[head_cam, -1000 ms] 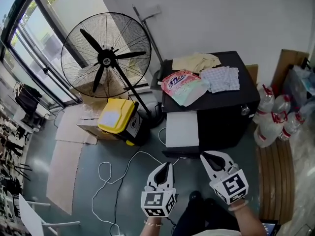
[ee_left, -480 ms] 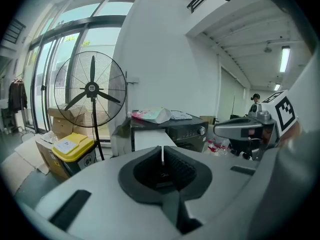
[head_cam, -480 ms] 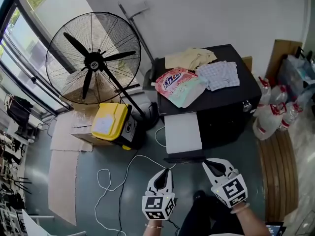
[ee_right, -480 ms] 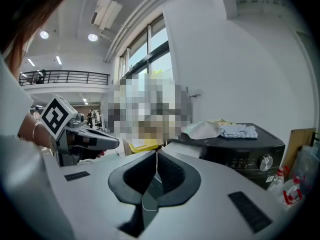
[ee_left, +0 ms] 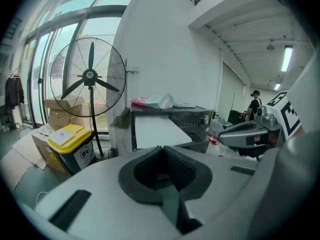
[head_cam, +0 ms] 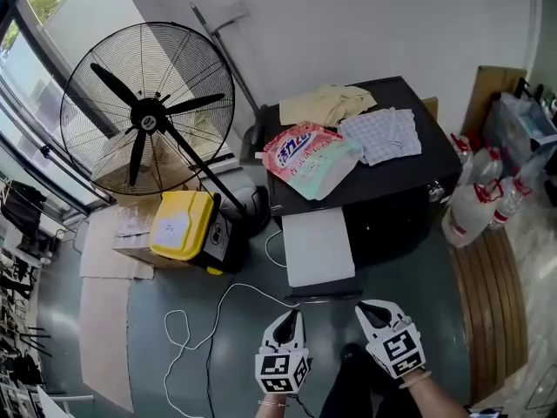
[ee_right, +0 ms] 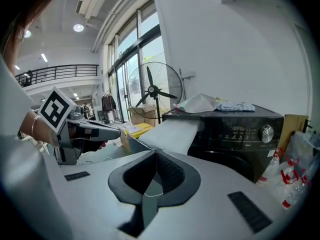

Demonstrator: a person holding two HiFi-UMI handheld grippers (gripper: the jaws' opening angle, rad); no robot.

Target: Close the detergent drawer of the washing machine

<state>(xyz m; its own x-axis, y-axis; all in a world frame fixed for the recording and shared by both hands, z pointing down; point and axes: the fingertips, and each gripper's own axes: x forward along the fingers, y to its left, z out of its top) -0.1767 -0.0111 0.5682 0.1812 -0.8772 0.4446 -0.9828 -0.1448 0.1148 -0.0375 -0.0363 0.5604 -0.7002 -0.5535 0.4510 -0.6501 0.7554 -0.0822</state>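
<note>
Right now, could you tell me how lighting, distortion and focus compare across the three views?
Head view: even daylight, sharp on the open detergent drawer, with wide-angle bending at the edges. Left gripper view: strong fisheye, dark vignette, bright windows behind the fan. Right gripper view: same fisheye, the washing machine crisp, ceiling lights showing as bright spots.

Bright daylight from windows point(head_cam: 35, 103) at left — sharp head view; gripper views fisheye-warped, dark-vignetted corners.

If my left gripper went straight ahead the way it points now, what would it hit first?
Most likely the front end of the pulled-out white drawer of the black washing machine; the left gripper, jaws shut, aims at it. Depth is hard to judge.
</note>
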